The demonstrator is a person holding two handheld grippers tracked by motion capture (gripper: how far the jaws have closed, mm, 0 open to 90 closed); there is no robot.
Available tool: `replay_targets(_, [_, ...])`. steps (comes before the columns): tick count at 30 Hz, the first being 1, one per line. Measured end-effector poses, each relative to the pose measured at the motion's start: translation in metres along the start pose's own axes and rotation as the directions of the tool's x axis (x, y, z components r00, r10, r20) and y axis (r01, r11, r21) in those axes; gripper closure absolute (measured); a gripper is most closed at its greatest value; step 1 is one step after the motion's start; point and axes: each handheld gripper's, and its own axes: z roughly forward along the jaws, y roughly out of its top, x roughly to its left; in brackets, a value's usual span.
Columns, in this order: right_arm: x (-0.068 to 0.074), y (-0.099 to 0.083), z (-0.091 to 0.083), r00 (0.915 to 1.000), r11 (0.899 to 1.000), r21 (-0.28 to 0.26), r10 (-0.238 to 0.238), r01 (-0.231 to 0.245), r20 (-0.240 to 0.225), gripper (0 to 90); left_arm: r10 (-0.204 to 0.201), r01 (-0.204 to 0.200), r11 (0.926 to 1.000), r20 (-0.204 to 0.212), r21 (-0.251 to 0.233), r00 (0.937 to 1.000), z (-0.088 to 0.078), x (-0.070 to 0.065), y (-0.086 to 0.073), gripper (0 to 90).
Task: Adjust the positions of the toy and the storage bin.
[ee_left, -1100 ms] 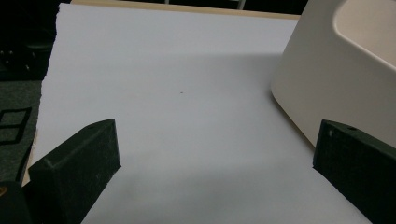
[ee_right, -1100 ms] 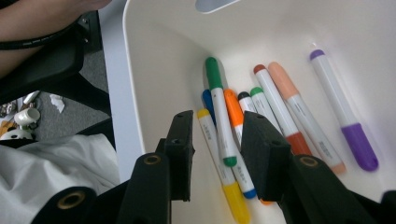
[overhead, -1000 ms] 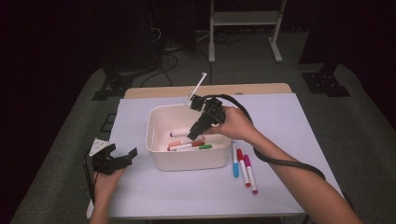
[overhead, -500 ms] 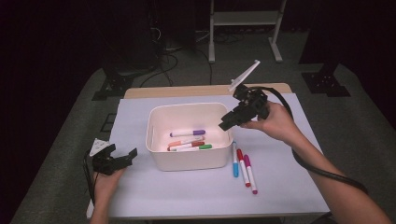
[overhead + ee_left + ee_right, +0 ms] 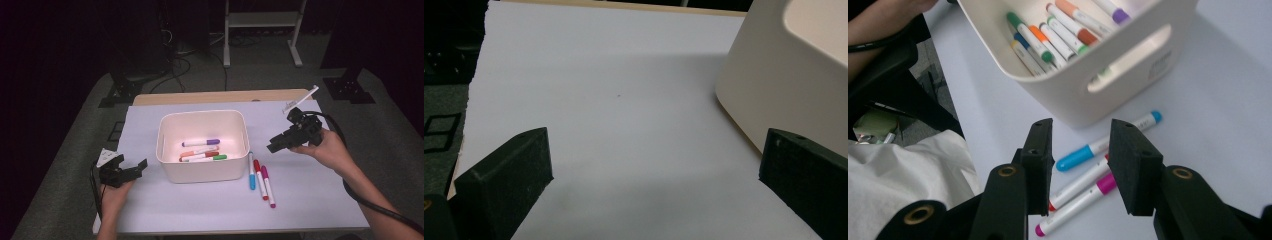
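Three markers, blue, red and pink, are lying on the worktop just beside a white bin that is holding several more. They look light, stiff and slick, best pinched mid-barrel. The right gripper is hovering near them, its empty jaws having just been opening. The left gripper is resting released.

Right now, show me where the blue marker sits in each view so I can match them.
High view: the blue marker lies on the table right of the white bin, leftmost of three loose markers.
Left gripper view: not in it; the bin's wall is at right.
Right gripper view: it lies between the open tongs, just below the bin.
Shared landmark: the white bin.
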Motion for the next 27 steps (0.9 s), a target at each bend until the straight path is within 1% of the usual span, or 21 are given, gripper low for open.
replay_targets(1, [0.000, 0.000, 0.000, 1.0000, 1.000, 0.000, 0.000, 0.000, 0.000, 60.8, 0.000, 0.000, 1.0000, 0.000, 0.000, 1.0000, 0.000, 0.000, 0.000, 0.0])
replay_targets(2, [-0.002, -0.004, 0.001, 1.0000, 1.000, -0.001, 0.010, -0.010, 0.000, 60.7, 0.000, 0.000, 1.0000, -0.001, 0.000, 1.0000, 0.000, 0.000, 0.000, 0.0])
replay_targets(3, [-0.005, -0.009, 0.004, 0.9998, 1.000, -0.001, 0.019, -0.019, -0.006, 60.5, 0.000, 0.000, 1.0000, -0.001, 0.000, 1.0000, 0.000, 0.000, 0.000, 0.0])
replay_targets(4, [-0.010, -0.018, 0.009, 0.9992, 0.999, -0.004, 0.039, -0.039, -0.004, 60.3, 0.000, 0.000, 1.0000, -0.001, 0.000, 1.0000, 0.000, 0.000, 0.000, 0.0])
replay_targets(5, [-0.010, -0.018, 0.009, 0.9992, 0.999, -0.004, 0.039, -0.039, -0.004, 60.3, -0.001, 0.001, 1.0000, -0.001, -0.001, 1.0000, 0.000, 0.000, 0.000, 0.0])
replay_targets(6, [-0.015, -0.026, 0.014, 0.9981, 0.998, -0.001, 0.059, -0.059, -0.018, 59.8, 0.000, 0.000, 1.0000, -0.002, 0.000, 1.0000, 0.000, 0.001, 0.000, 0.0])
replay_targets(8, [-0.018, -0.032, 0.019, 0.9972, 0.997, 0.001, 0.072, -0.072, -0.020, 58.3, -0.001, 0.001, 1.0000, -0.002, 0.000, 1.0000, 0.000, 0.001, 0.000, 0.0])
replay_targets(9, [-0.018, -0.032, 0.019, 0.9972, 0.997, 0.001, 0.072, -0.072, -0.020, 58.3, -0.001, 0.001, 1.0000, -0.002, 0.000, 1.0000, 0.000, 0.001, 0.000, 0.0])
replay_targets(10, [-0.022, -0.039, 0.027, 0.9957, 0.996, 0.006, 0.090, -0.090, -0.020, 58.1, 0.000, 0.000, 1.0000, -0.002, 0.001, 1.0000, 0.000, 0.001, 0.000, 0.0])
replay_targets(11, [-0.022, -0.039, 0.027, 0.9957, 0.996, 0.006, 0.090, -0.090, -0.020, 58.1, 0.000, 0.000, 1.0000, -0.002, 0.001, 1.0000, 0.000, 0.001, 0.000, 0.0])
replay_targets(12, [-0.025, -0.045, 0.033, 0.9941, 0.994, 0.022, 0.108, -0.107, -0.015, 57.9, 0.001, -0.001, 1.0000, -0.003, 0.001, 1.0000, 0.000, 0.001, 0.000, 0.0])
replay_targets(13, [-0.025, -0.045, 0.033, 0.9941, 0.994, 0.022, 0.108, -0.107, -0.015, 57.9, 0.001, -0.001, 1.0000, -0.003, 0.001, 1.0000, 0.000, 0.001, 0.000, 0.0])
replay_targets(14, [-0.027, -0.047, 0.037, 0.9928, 0.993, 0.026, 0.119, -0.119, -0.011, 57.9, 0.001, -0.001, 1.0000, -0.004, 0.001, 1.0000, 0.000, 0.001, 0.000, 0.0])
replay_targets(15, [-0.028, -0.049, 0.040, 0.9929, 0.993, 0.022, 0.118, -0.118, -0.013, 57.8, 0.001, -0.001, 1.0000, -0.004, 0.001, 1.0000, 0.000, 0.001, 0.000, 0.0])
replay_targets(16, [-0.030, -0.052, 0.045, 0.9916, 0.991, 0.029, 0.129, -0.128, -0.015, 57.6, -0.001, 0.001, 1.0000, -0.004, 0.000, 1.0000, 0.000, 0.001, 0.000, 0.0])
replay_targets(17, [-0.030, -0.052, 0.045, 0.9916, 0.991, 0.029, 0.129, -0.128, -0.015, 57.6, -0.001, 0.001, 1.0000, -0.004, 0.000, 1.0000, 0.000, 0.001, 0.000, 0.0])
replay_targets(19, [-0.031, -0.055, 0.052, 0.9915, 0.991, 0.034, 0.130, -0.129, -0.009, 57.2, 0.000, 0.000, 1.0000, -0.004, -0.001, 1.0000, -0.001, 0.001, 0.000, 0.0])
replay_targets(20, [-0.032, -0.058, 0.058, 0.9908, 0.990, 0.035, 0.135, -0.135, 0.001, 56.3, 0.000, 0.000, 1.0000, -0.004, -0.002, 1.0000, -0.001, 0.001, 0.000, 0.0])
replay_targets(22, [-0.032, -0.059, 0.060, 0.9911, 0.991, 0.033, 0.133, -0.133, 0.003, 56.2, 0.000, 0.000, 1.0000, -0.003, -0.002, 1.0000, -0.001, 0.002, 0.000, 0.0])
replay_targets(27, [-0.033, -0.068, 0.078, 0.9898, 0.989, 0.042, 0.142, -0.143, 0.011, 56.3, 0.001, -0.001, 1.0000, -0.003, -0.002, 1.0000, -0.001, 0.002, 0.000, 0.0])
